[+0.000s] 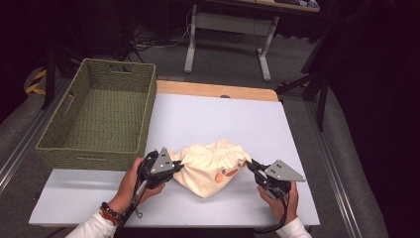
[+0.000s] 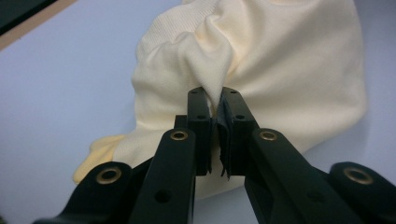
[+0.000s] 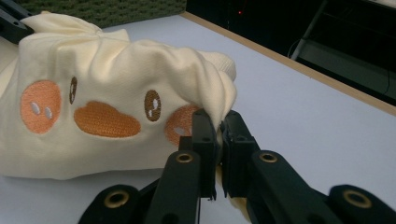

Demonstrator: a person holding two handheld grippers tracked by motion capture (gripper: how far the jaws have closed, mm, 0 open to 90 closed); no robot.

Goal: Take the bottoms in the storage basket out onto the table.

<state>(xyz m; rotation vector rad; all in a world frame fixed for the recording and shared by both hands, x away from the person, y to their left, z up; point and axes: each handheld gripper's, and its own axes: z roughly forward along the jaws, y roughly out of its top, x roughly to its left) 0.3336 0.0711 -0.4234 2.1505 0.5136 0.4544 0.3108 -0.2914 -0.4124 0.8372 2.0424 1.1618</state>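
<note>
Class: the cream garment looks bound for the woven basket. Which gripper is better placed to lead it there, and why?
Left, probably. The left gripper pinches the garment on the side nearest the basket. The right gripper grips the far side, so it would follow.

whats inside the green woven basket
The green woven basket shows a bare woven bottom, no items. Its near wall hides the strip of floor just behind it.
</note>
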